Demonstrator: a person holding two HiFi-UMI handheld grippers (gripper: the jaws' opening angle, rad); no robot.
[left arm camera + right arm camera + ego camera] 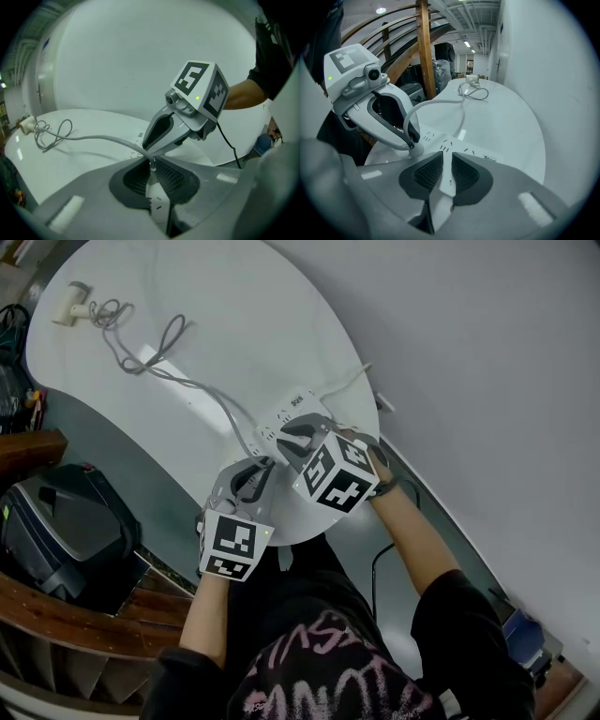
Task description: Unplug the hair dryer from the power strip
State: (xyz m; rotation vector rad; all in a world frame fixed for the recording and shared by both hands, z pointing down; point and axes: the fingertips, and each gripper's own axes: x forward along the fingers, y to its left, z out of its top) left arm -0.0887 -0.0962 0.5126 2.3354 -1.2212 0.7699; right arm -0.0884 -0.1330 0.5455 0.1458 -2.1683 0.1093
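Left gripper (pixel 151 162) is pinched on the white plug (pixel 157 202). The plug body fills the gap between the two dark ribbed pads (pixel 133 180). The plug stands upright at the left end of the power strip (pixel 298 409), with its gray cord (pixel 93 138) leaving from the top right at the jaw tips. Can't tell whether the prongs are seated in the socket; the base is hidden by the jaws.

Right gripper (pixel 446 156) has its jaws a narrow slit apart, nothing wide between them. The tips come down onto the top face of the power strip, and the white casing with one socket slot shows through the slit. Can't tell whether the pads squeeze any part of it. More slots and a printed label sit just past the tips.

The two grippers are close together, nearly touching, at the near edge of the white rounded counter (pixel 216 324). The left one is on the plug and the right one is just beside it over the middle of the strip. Both tilt downward, marker cubes toward the person.

The cord runs from the plug across the counter, makes a loose loop or two, and ends at the hair dryer (pixel 70 304). The dryer lies at the far end of the counter, well apart from the strip and both grippers. A second, thinner white cable leaves the strip's far side toward the wall.
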